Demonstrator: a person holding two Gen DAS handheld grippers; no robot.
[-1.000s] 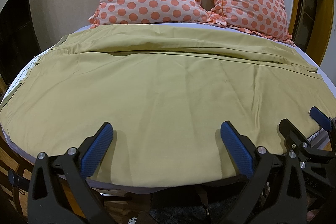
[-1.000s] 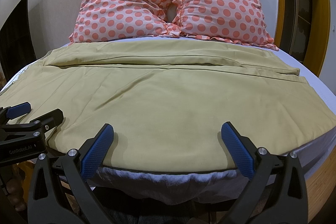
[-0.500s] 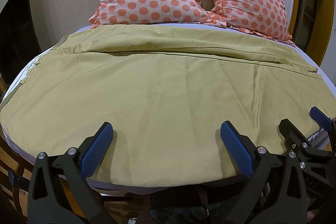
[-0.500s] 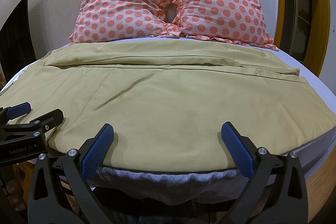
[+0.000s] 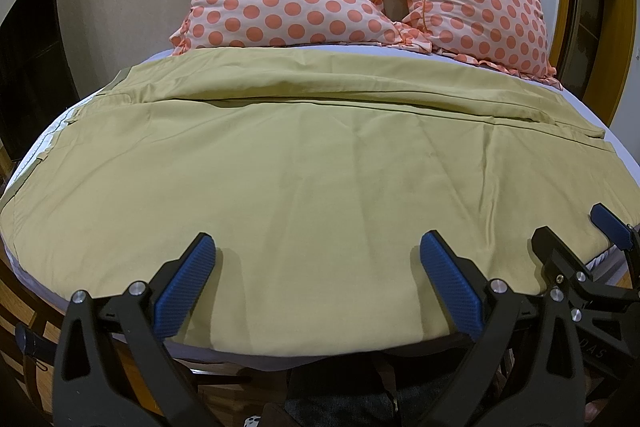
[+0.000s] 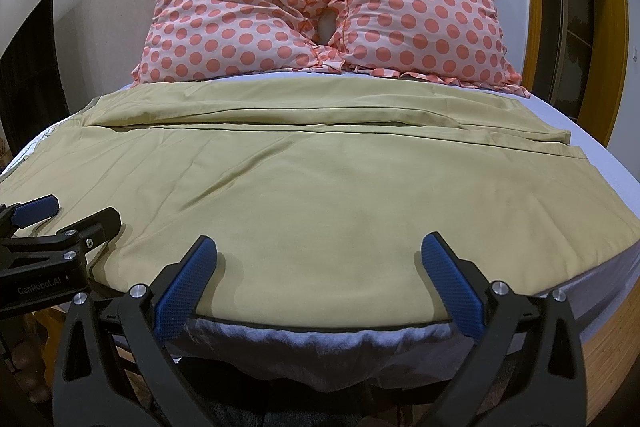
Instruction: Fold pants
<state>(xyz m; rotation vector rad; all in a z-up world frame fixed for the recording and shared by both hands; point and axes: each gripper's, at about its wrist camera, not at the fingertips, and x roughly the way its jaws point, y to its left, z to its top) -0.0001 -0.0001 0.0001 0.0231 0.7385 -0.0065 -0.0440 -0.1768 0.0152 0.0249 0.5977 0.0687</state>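
Khaki pants (image 5: 320, 167) lie spread flat across the bed, waist at the left, leg ends at the right, one leg lying beyond the other; they also show in the right wrist view (image 6: 320, 187). My left gripper (image 5: 316, 247) is open and empty, hovering over the near edge of the pants. My right gripper (image 6: 320, 251) is open and empty over the same near edge, further right. The right gripper shows at the right of the left wrist view (image 5: 576, 239); the left gripper shows at the left of the right wrist view (image 6: 68, 215).
Two pink polka-dot pillows (image 6: 328, 11) lean against the wall at the head of the bed. The white sheet (image 6: 328, 347) hangs over the near bed edge. A wooden door frame (image 6: 604, 39) stands at the right.
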